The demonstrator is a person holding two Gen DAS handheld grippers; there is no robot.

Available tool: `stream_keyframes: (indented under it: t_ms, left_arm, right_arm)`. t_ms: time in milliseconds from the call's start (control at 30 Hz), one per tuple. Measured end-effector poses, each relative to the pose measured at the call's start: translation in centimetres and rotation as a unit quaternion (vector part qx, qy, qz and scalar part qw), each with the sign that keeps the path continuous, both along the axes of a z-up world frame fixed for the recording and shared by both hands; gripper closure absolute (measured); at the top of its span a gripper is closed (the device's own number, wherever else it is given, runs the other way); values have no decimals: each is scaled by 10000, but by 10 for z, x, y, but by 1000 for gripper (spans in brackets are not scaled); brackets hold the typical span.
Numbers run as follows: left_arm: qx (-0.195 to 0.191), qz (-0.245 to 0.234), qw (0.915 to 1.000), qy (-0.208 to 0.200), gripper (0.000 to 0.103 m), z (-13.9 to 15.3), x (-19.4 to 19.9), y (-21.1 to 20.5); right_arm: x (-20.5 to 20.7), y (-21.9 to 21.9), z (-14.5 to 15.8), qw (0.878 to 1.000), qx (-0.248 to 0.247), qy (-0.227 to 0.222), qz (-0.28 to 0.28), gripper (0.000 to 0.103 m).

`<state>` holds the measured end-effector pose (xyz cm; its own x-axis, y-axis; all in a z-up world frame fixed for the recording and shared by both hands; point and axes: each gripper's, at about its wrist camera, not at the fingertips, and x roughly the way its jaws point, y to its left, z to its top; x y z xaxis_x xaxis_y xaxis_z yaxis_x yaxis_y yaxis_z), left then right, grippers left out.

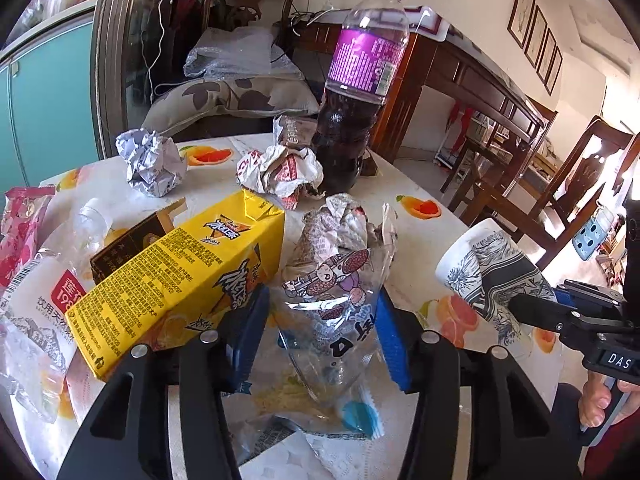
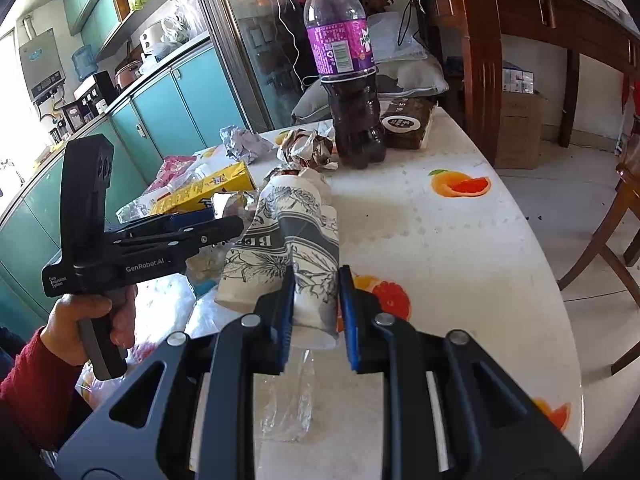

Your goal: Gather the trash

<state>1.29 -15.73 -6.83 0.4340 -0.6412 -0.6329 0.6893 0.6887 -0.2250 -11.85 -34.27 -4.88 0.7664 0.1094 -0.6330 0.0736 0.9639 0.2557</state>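
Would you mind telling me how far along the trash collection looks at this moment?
Nothing looks collected yet. In hand: the left gripper straddles a clear wrapper; the right gripper closes around the paper cup. Left: yellow carton, crumpled paper, purple bottle.

Both grippers were matte black with triangular cut-outs, round silver screws behind the fingers and ribbed blue pads (image 2: 285, 312) at the tips. The left gripper (image 2: 224, 227) carried white "GenRobot.AI" lettering behind its fingers. The hand (image 2: 90, 316) below it showed bare skin and a dark red sleeve (image 2: 28, 376).
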Motion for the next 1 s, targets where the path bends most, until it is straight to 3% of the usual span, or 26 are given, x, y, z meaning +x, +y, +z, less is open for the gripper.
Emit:
stream_keyframes:
  t_ms: [167, 333, 533, 733, 1000]
  left_arm:
    - [-64, 159, 9963, -839, 57, 28, -30, 15]
    - [-451, 166, 9914, -1217, 61, 50, -48, 40]
    - [-727, 236, 9886, -1294, 62, 62, -53, 64]
    - [-671, 564, 9869, -1354, 62, 67, -58, 97]
    - [-315, 1256, 9829, -1311, 62, 61, -51, 148]
  right_arm:
    - [-8, 12, 10, 9997, -169, -159, -102, 82]
    - [-10, 28, 14, 9992, -331, -219, -108, 82]
    - [-11, 44, 18, 9985, -491, -224, -114, 82]
    - [-10, 63, 25, 9981, -491, -384, 32, 82]
    - [8, 107, 27, 9965, -519, -521, 401, 82]
